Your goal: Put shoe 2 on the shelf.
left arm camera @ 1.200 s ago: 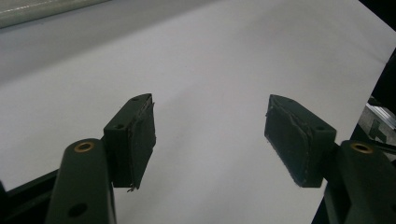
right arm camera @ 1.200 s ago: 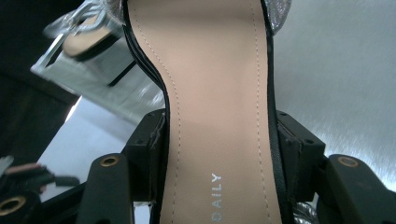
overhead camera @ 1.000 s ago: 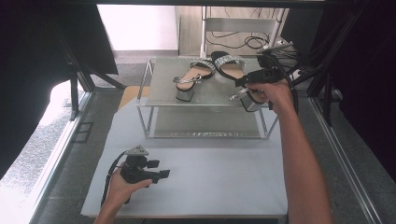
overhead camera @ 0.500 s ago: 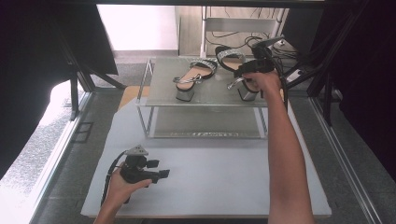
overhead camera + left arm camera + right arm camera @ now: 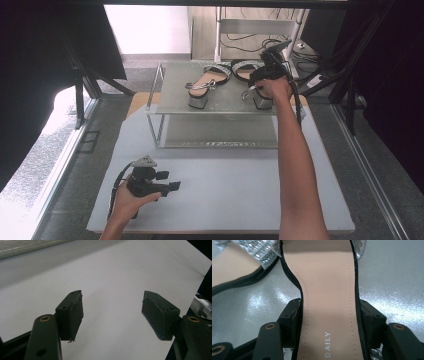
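Sandal [image 5: 329, 302] clamped in right gripper [image 5: 329, 322] | I'd seat heel flat on shelf [image 5: 175, 80], parallel to mate [image 5: 205, 82] | left gripper [image 5: 112, 312] wide, idle

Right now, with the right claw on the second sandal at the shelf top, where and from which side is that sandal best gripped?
Across the narrow waist of the right sandal, coming from the heel end along its length. There the insole pinches in, so the right claw spans it with one pad on each edge, as the right gripper view shows. The glittery strap at the toe looks soft.
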`<action>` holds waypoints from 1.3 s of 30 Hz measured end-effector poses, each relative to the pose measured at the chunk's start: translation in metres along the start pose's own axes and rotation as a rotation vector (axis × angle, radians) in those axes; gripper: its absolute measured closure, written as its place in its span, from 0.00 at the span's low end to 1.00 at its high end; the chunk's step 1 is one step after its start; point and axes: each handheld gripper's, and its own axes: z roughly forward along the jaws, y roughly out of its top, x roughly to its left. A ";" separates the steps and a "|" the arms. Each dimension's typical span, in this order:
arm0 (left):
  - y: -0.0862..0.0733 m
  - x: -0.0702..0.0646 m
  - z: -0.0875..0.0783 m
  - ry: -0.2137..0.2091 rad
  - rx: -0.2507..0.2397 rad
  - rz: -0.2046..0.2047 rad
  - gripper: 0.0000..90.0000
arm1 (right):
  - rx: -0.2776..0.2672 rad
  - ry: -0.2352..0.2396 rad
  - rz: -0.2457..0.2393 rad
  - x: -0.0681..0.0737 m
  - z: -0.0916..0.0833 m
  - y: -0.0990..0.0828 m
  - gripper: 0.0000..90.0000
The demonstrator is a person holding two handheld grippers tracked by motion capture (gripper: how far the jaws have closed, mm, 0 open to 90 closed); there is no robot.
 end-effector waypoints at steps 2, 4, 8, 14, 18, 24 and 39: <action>0.000 0.000 0.000 0.003 0.002 0.002 0.37 | 0.014 -0.032 0.011 0.001 0.002 0.001 0.46; 0.000 0.000 0.000 0.002 0.001 0.003 0.37 | 0.024 -0.033 0.016 0.001 0.002 0.002 0.46; 0.000 -0.001 -0.003 0.007 -0.009 0.003 0.37 | 0.032 -0.030 -0.014 0.001 0.002 0.002 0.45; 0.008 -0.010 -0.012 0.035 -0.086 0.022 0.38 | -0.054 -0.008 -0.057 0.002 -0.010 -0.004 0.30; 0.017 -0.014 -0.016 0.037 -0.127 0.030 0.37 | -0.189 0.082 -0.079 0.000 -0.033 -0.005 0.28; 0.051 -0.011 -0.030 0.073 -0.204 0.033 0.39 | -0.333 0.171 -0.143 -0.005 -0.068 -0.019 0.36; 0.163 0.030 -0.033 0.217 -0.248 -0.060 0.90 | -0.361 0.078 -0.220 -0.060 -0.084 -0.080 0.86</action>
